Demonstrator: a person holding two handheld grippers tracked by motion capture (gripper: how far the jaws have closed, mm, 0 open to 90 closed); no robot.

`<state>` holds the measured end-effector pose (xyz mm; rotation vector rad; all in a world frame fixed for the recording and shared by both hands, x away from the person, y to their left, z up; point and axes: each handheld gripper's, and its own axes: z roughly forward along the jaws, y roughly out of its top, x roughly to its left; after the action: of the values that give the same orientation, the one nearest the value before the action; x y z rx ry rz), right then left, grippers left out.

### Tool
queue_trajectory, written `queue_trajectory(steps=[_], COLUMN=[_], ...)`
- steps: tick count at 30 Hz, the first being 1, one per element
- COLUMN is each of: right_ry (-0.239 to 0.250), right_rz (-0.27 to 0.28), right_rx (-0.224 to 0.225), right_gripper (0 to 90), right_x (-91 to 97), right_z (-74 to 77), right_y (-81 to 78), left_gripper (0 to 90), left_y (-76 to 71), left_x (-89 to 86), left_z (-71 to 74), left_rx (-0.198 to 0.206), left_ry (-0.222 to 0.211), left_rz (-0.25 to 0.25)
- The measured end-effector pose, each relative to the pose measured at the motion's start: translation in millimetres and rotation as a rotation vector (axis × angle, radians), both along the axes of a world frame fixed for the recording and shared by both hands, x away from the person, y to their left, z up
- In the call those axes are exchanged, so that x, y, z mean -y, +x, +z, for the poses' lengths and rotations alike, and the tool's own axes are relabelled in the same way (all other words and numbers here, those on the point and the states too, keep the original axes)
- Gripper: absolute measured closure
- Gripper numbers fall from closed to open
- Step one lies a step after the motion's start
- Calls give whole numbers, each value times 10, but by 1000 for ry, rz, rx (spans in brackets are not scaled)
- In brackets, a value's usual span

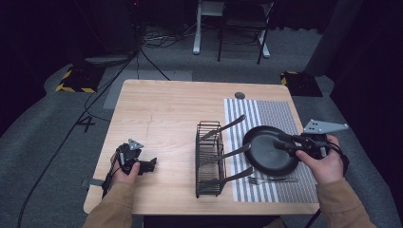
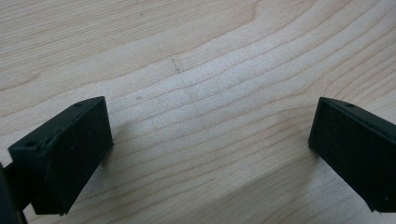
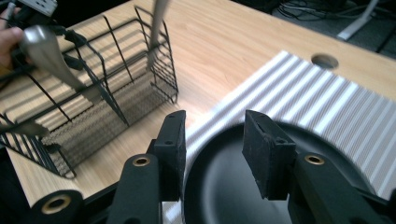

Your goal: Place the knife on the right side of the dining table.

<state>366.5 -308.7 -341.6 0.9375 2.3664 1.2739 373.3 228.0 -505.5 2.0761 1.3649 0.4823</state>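
Black wire rack (image 1: 209, 161): three utensils; one fork (image 1: 272, 180); one plate (image 1: 268, 150).

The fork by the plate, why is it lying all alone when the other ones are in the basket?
That does stand out: one fork lies flat on the striped placemat just below the black plate, while three other pieces of cutlery lean tilted in the wire rack. Nothing looks spilled or broken.

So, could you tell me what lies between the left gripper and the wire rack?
Bare tabletop. In the high view, nothing sits on the wood between the left gripper and the wire rack.
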Motion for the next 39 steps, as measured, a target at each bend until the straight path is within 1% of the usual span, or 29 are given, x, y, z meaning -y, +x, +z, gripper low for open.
queue_trajectory(steps=[3,4,5,7,8,9,11,12,13,15,16,17,18,22,23,24,27,33,37,39], right_ry=[4,3,3,-8,-16,-16,-14,-18,-18,-21,-31,-31,-37,-50,-50,-58,-60,-52,-54,-53], right_rz=[34,50,50,57,70,70,85,93,93,99,107,107,112,115,115,105,98,106,109,111], right_rx=[0,-5,-5,-8,-10,-10,-16,-21,-21,-29,-39,-39,-43,-37,-37,-33,-32,-51,-70,-73], right_gripper=[605,606,606,604,602,602,601,604,604,612,627,627,633,628,628,614,609,610,628,653], right_x=[-135,-217,-217,-295,-371,-371,-443,-509,-509,-574,-635,-635,-696,-806,-806,-845,-879,-972,-1004,-1013], right_z=[116,171,171,212,250,250,284,310,310,325,331,331,335,333,333,322,308,263,228,219], right_y=[74,128,128,179,223,223,267,318,318,371,426,426,470,535,535,562,583,636,683,694], left_gripper=[0,0,0,0,0,0,0,0,0,0,0,0,0,0,0,0,0,0,0,0], left_y=[3,5,5,6,6,6,7,7,7,7,7,7,7,8,8,8,8,7,7,7], left_x=[-2,-2,-2,-2,-2,-2,-3,-3,-3,-3,-3,-3,-3,-3,-3,-3,-3,-3,-3,-3], left_z=[2,1,1,2,2,2,1,1,1,1,1,1,1,1,1,1,1,1,1,1], left_rx=[-2,-1,-1,-1,-1,-1,-1,-1,-1,-1,0,0,-1,-1,-1,-1,-1,-1,-1,-1], left_ry=[3,2,2,2,2,2,2,2,2,2,2,2,2,2,2,2,2,2,2,2], left_rz=[-2,-2,-2,-2,-2,-2,-3,-4,-4,-4,-4,-4,-4,-4,-4,-4,-4,-4,-4,-5])
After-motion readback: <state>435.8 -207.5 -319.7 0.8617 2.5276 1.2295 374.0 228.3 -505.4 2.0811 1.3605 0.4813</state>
